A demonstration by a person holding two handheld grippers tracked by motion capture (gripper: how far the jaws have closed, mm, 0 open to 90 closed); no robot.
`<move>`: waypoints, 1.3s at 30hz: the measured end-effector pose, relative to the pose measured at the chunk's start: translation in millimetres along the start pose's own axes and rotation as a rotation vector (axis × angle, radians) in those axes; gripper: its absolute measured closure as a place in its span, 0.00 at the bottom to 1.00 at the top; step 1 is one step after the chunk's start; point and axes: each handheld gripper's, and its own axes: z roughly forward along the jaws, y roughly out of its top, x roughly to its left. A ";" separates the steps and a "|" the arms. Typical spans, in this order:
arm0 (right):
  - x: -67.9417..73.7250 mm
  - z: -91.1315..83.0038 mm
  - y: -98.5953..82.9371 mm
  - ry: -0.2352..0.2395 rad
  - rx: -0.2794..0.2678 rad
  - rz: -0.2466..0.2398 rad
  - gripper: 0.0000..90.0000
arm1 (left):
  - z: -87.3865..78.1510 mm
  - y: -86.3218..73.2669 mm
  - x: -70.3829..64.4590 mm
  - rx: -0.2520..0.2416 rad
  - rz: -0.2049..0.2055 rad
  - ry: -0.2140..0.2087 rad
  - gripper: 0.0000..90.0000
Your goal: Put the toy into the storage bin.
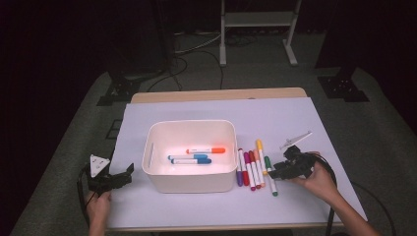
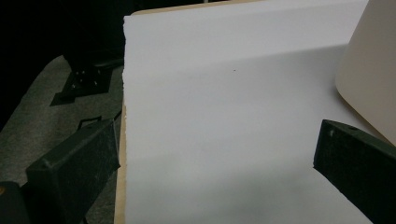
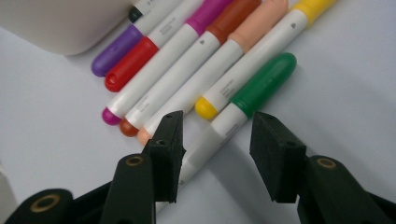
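High view: a white-covered table (image 1: pixel 216 110) stands on grey carpet in a dark room, carrying a white bin (image 1: pixel 189 183) and a row of markers, with the right gripper (image 1: pixel 278 171) at the green marker (image 1: pixel 270 175). Left gripper view: the left gripper (image 2: pixel 215 158) hovers over bare table, fingers spread wide, holding nothing. Right gripper view: open fingers straddle the green marker's white barrel, not yet gripping.

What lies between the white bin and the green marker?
In the high view, five markers lie side by side between the white bin and the green marker: purple, red, magenta, orange, yellow.
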 end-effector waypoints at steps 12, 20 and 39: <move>-6.1 6.3 -10.6 -0.067 0.010 0.034 0.60 | 0.0 0.0 0.1 -0.001 -0.002 0.000 0.00; -14.8 -1.1 -20.9 -0.130 -0.004 0.086 0.69 | -0.1 0.0 -0.1 -0.001 -0.001 0.000 0.00; -17.2 -5.9 -23.3 -0.124 -0.012 0.103 0.84 | 0.4 0.0 0.0 0.003 -0.005 0.000 0.00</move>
